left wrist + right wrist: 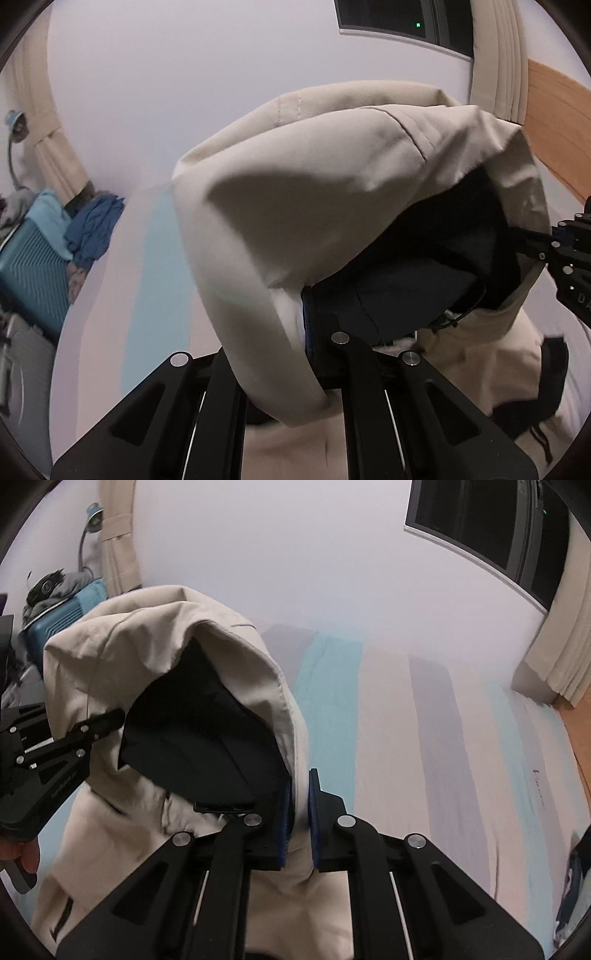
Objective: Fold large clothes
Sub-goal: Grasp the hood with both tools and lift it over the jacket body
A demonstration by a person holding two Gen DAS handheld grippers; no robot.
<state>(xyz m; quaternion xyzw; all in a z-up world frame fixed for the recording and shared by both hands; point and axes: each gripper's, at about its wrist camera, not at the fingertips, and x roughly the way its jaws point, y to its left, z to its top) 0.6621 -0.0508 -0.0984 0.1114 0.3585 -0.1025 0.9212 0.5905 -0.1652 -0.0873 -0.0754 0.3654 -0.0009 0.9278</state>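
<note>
Both tongs, left and right, tilt downward, each clamped on the beige jacket.

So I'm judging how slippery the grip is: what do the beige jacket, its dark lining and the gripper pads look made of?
Beige jacket: matte woven fabric, probably cotton or a blend; soft creases, stitched seams. Dark lining: smooth black cloth, likely synthetic, weave unreadable. Right gripper pads: blue, ribbed, probably rubber or foam.
</note>
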